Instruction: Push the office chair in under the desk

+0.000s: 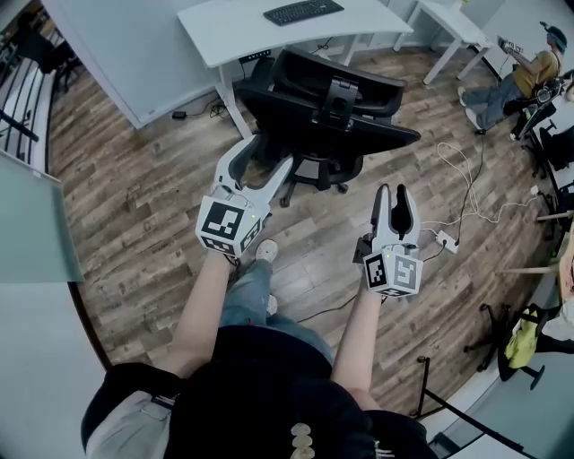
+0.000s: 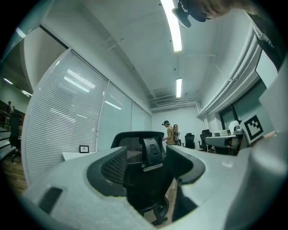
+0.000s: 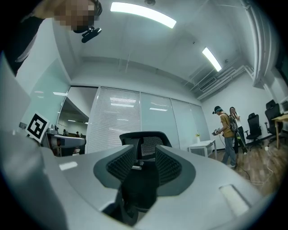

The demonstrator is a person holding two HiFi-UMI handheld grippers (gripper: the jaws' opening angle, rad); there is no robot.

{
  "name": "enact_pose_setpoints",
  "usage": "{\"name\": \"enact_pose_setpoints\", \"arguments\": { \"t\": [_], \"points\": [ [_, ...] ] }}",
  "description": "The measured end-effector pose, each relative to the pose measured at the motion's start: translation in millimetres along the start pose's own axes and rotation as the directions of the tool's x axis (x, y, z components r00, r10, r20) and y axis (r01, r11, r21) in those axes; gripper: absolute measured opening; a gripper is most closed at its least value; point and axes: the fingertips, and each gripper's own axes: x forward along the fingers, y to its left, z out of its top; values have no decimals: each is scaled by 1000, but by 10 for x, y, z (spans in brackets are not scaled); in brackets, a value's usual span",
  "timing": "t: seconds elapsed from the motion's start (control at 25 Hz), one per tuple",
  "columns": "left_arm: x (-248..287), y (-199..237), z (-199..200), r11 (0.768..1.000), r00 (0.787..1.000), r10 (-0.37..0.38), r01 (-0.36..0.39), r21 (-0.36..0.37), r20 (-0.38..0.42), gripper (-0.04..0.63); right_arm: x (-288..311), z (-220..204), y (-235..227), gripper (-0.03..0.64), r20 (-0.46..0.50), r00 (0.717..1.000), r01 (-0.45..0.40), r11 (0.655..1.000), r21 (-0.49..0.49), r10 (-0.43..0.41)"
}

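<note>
Head view: your left claw (image 1: 263, 161) wide, nothing in it. Your right claw (image 1: 392, 193) half open, empty too. Both point at office chair (image 1: 334, 100), near, not touching yet. Chair stands out on floor (image 1: 134, 197), back toward you, desk (image 1: 235, 34) behind it. Step looks like reaching in. Next: press both claws on its back, push straight, roll seat under desk.

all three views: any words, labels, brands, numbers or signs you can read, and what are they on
None can be read.
Marker cubes: black-and-white square patterns, no letters.
Keyboard: key legends too small.
Small frame: too small to read.
</note>
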Motion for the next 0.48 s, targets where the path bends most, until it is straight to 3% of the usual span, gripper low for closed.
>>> {"name": "enact_pose_setpoints", "arguments": {
  "t": [0.48],
  "points": [
    [870, 525, -46, 997, 997, -65, 66, 41, -33, 279, 940, -56, -298, 137, -9, 1000, -4, 1000, -30, 4]
  ]
}}
